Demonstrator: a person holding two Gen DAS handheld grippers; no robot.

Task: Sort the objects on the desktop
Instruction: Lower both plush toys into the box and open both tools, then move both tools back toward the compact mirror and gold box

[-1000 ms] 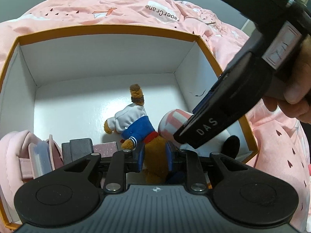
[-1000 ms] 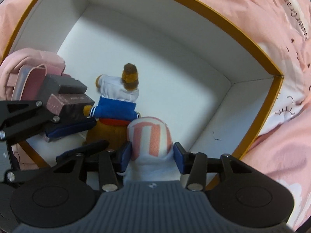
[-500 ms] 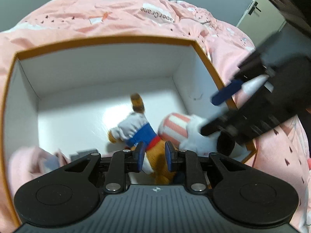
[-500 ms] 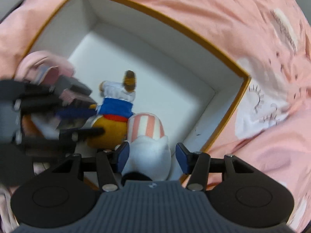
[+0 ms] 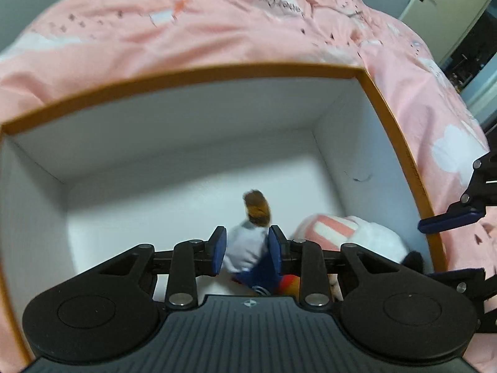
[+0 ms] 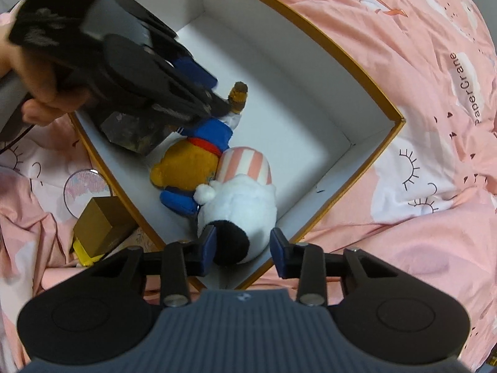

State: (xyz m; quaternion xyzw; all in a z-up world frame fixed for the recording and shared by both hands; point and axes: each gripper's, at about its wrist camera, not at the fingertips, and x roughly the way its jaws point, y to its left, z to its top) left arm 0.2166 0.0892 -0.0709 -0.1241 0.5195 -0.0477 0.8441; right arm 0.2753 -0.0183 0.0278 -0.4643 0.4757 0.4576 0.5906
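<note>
Right wrist view: bear (image 6: 186, 161) and dog (image 6: 245, 205) toys lie boxed beneath both grippers' parted, empty jaws; gold box (image 6: 99, 230) remains outside on the bed.

box (image 6: 351, 71): white inside, orange rim | bedcover (image 6: 403, 186): pink, white clouds | bear plush (image 6: 186, 168): orange-brown, blue jacket

1. Bear (image 6: 186, 168): orange plush, blue-and-white sailor top, lying on the floor of the box (image 6: 310, 99).
2. Dog (image 6: 245, 205): white plush, black ear, pink-striped cap, lying touching the bear, near a box corner.
3. Box: white inside, orange rim, open, on the bed.
</note>
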